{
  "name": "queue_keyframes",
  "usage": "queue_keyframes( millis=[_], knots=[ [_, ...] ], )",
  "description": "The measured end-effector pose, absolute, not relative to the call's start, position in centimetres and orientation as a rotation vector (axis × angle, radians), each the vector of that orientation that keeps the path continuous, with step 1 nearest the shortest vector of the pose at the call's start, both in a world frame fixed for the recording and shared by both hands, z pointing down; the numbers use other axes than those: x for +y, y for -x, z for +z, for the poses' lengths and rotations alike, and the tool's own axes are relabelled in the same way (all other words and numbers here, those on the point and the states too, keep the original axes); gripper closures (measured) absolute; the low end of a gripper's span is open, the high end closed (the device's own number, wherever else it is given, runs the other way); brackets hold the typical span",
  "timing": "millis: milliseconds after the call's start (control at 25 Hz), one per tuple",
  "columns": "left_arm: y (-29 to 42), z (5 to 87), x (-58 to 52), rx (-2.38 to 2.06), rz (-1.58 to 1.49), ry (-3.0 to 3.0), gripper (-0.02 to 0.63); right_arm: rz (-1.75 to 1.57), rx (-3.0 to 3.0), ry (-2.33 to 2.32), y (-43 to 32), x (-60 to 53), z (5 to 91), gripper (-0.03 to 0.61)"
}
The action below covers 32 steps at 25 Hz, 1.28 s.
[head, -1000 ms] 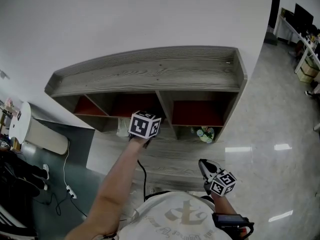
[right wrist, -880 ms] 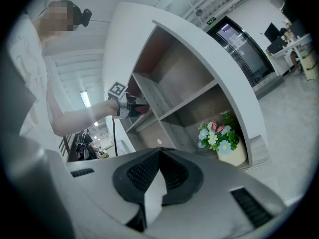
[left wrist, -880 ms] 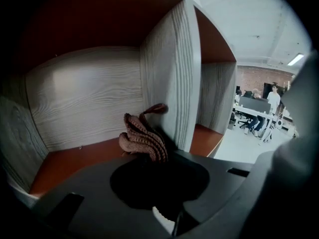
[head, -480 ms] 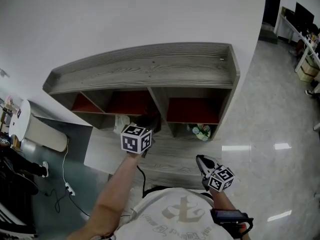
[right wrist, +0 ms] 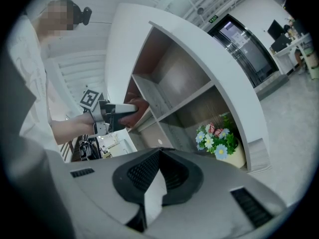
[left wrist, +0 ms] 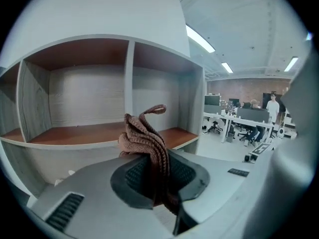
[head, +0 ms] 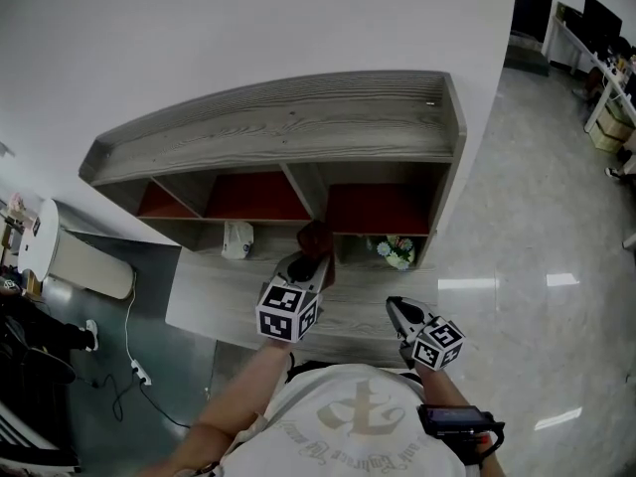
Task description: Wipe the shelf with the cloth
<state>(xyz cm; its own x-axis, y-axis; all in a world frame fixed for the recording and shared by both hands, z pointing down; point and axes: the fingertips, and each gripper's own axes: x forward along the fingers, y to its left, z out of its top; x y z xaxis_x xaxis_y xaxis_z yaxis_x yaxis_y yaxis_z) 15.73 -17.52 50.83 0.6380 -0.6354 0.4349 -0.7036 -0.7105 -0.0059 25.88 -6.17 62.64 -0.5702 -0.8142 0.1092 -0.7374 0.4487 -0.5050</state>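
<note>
The grey wood shelf (head: 298, 127) stands against the white wall, with red-brown boards inside its compartments. My left gripper (head: 303, 264) is in front of the middle compartments, just outside them, shut on a crumpled brown-red knit cloth (head: 317, 237). In the left gripper view the cloth (left wrist: 144, 133) sticks up from between the jaws, with the open compartments (left wrist: 89, 128) behind it. My right gripper (head: 396, 308) hangs lower and to the right, away from the shelf, shut with nothing in it. The right gripper view shows the left gripper (right wrist: 119, 111) holding the cloth.
A small pot of flowers (head: 393, 251) sits in the lower right compartment, also seen in the right gripper view as flowers (right wrist: 219, 141). A white object (head: 237, 238) lies in a lower left compartment. A white appliance (head: 70, 261) and a cable (head: 134, 366) are on the floor at left.
My left gripper has drawn back out of the middle compartment toward me, with the cloth still in it. The right gripper has barely moved.
</note>
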Motion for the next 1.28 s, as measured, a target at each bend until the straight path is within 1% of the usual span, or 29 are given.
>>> queue_keyframes(
  millis=[240, 440, 640, 1040, 1280],
  knots=[
    [-19.0, 51.2, -18.0, -1.148, 0.693, -2.681, 0.549, -0.771, 2.52, 1.395, -26.8, -5.7, 62.7, 0.574],
    [-21.2, 52.0, -20.3, -1.221, 0.843, -2.599, 0.548, -0.765, 2.502, 1.419, -27.3, -5.1, 62.8, 0.574],
    [-23.4, 52.3, -22.8, -1.324, 0.843, -2.552, 0.548, -0.764, 2.471, 1.456, -28.3, -4.5, 62.7, 0.574],
    [-23.9, 54.9, -27.3, -1.452, 0.972, -2.387, 0.546, -0.779, 2.442, 1.469, -29.0, -4.1, 63.2, 0.574],
    [-23.9, 55.8, -28.9, -1.464, 0.943, -2.297, 0.545, -0.788, 2.441, 1.468, -29.1, -4.1, 63.4, 0.574]
  ],
)
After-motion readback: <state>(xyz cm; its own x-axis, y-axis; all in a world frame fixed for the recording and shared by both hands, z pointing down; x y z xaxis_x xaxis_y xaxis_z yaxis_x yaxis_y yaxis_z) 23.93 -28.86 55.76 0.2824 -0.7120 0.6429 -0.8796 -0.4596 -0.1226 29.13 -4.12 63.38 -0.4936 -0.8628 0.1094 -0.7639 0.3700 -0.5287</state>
